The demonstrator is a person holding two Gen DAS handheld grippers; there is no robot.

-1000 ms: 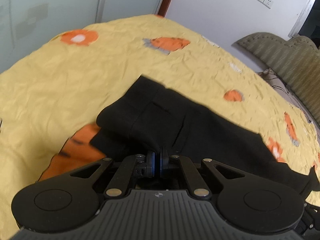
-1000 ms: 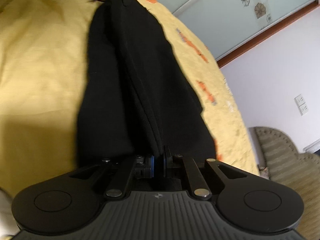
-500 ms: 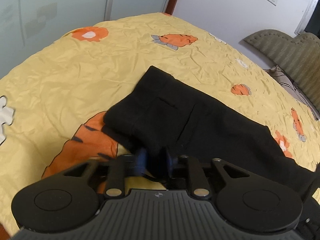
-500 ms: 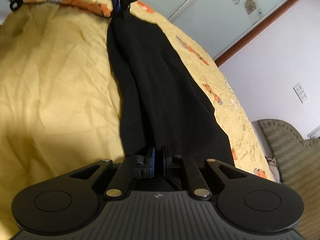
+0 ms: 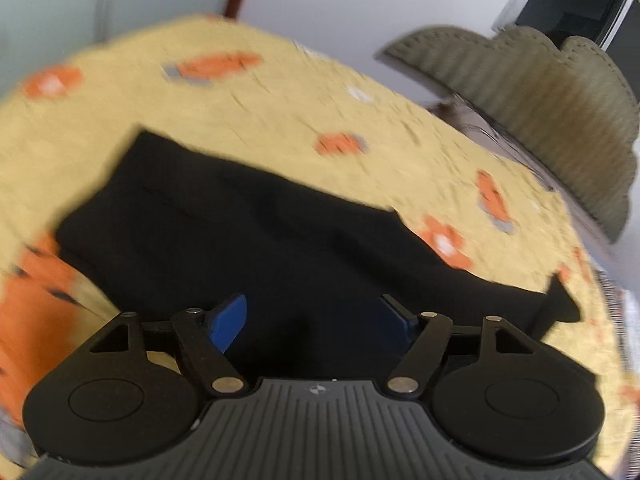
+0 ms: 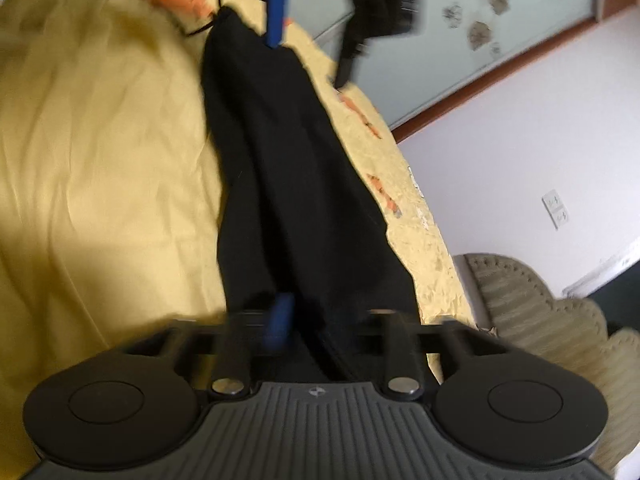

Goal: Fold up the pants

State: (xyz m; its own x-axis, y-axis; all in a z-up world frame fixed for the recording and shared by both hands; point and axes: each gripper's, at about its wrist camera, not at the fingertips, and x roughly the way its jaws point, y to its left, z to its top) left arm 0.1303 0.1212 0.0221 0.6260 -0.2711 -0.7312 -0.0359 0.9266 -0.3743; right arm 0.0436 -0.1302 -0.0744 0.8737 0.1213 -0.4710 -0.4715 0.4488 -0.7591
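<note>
Black pants (image 5: 248, 232) lie folded lengthwise on a yellow bedspread (image 5: 260, 120), the waist end at the left in the left wrist view. My left gripper (image 5: 312, 320) hovers at their near edge; its jaws are opening, the blue pads (image 5: 228, 324) stand wide apart, and cloth lies below without being pinched. In the right wrist view the pants (image 6: 288, 184) run away from my right gripper (image 6: 326, 320), whose jaws are also opening over the leg end, with one blue pad (image 6: 280, 320) clear of the cloth. The left gripper (image 6: 312, 40) shows at the far end.
The bedspread (image 6: 100, 160) has orange cartoon prints. A padded olive headboard (image 5: 520, 92) stands at the right end of the bed, with white wall and sockets behind. Frosted sliding doors (image 6: 440, 20) line the far side. A thin black cord (image 6: 200, 30) lies near the waist end.
Both grippers were shut on the pants and have spread their jaws, letting the cloth go. The left gripper has shifted along the pants' edge. The pants now rest flat on the bed.
</note>
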